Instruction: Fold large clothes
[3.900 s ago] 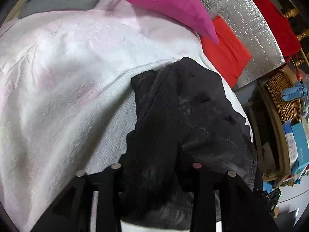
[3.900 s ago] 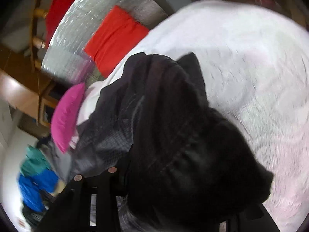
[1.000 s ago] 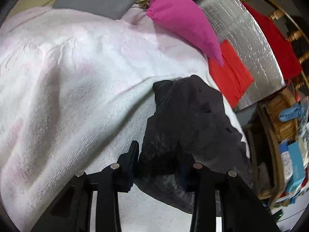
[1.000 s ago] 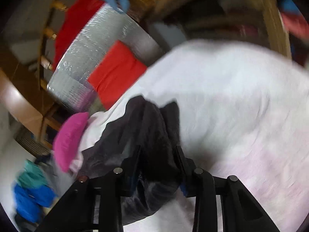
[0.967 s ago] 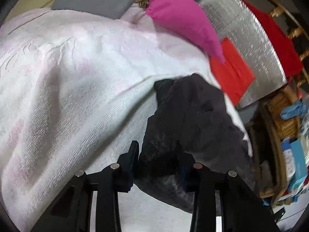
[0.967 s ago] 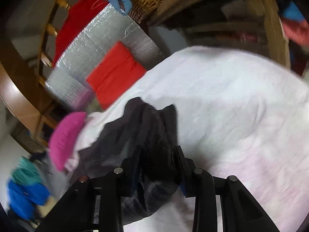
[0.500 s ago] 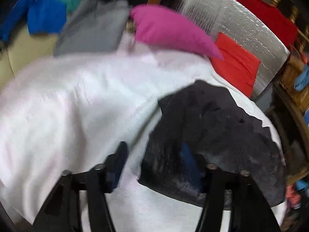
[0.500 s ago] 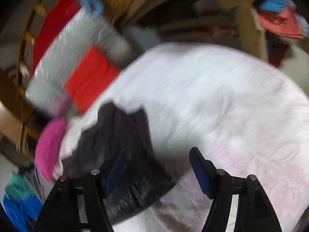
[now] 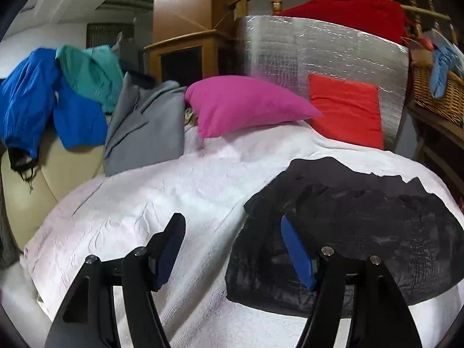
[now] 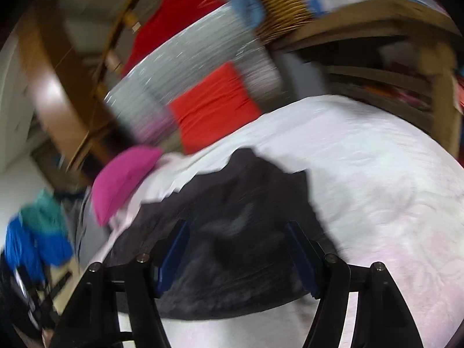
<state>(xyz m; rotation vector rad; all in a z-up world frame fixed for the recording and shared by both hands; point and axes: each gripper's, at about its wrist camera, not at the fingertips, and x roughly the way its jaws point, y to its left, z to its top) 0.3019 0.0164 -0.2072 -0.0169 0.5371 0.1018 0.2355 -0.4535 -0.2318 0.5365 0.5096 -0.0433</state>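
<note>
White blanket (image 9: 179, 191) covers the bed. Black garment (image 9: 348, 232) lies bunched on its right part, below the red cushion (image 9: 345, 110) and pink pillow (image 9: 240, 104). Left gripper (image 9: 232, 249): fingers wide, holding nothing. Right gripper (image 10: 237, 253): fingers wide above the garment; contact unclear.

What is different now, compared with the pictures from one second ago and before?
Both grippers let go of the black garment: the left gripper and the right gripper were shut on it a second ago and are now open and drawn back. The garment, bunched up before, now lies flatter on the white cover. The pink pillow and red cushion stayed in place.
</note>
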